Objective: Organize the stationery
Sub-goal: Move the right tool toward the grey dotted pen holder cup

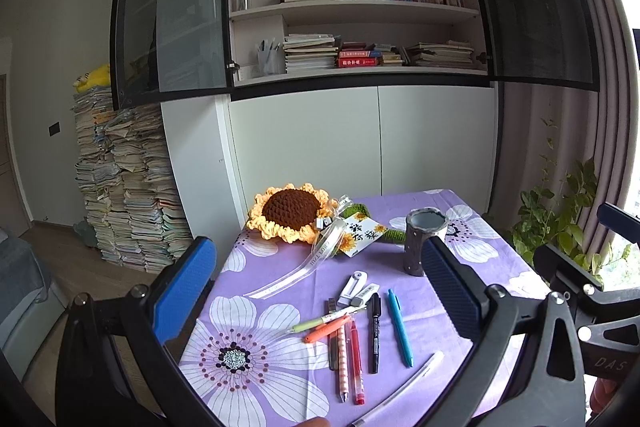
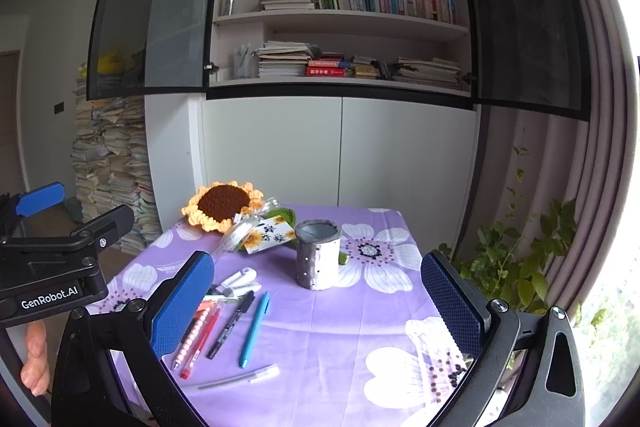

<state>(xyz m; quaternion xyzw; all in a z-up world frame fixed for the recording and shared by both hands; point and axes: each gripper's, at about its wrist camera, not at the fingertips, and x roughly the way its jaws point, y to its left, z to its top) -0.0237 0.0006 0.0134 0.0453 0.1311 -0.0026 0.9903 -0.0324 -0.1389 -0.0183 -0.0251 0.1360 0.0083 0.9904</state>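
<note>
Several pens lie loose on the purple flowered tablecloth (image 1: 280, 267): a teal pen (image 1: 400, 333), a black marker (image 1: 374, 331), a red pen (image 1: 356, 363), a pink striped pen (image 1: 341, 363), an orange pen (image 1: 326, 329), a white pen (image 1: 400, 391). Two white erasers (image 1: 358, 289) lie behind them. A grey pen cup (image 1: 422, 241) stands upright and looks empty. My left gripper (image 1: 316, 291) hangs open above the pens. My right gripper (image 2: 318, 301) is open in front of the cup (image 2: 318, 253), right of the teal pen (image 2: 254, 329).
A crocheted sunflower (image 1: 290, 211) with ribbon and a card (image 1: 362, 233) lies at the table's far edge. Behind stand a white cabinet, bookshelves, tall book stacks (image 1: 120, 183) on the floor at left, and a plant (image 2: 516, 263) at right.
</note>
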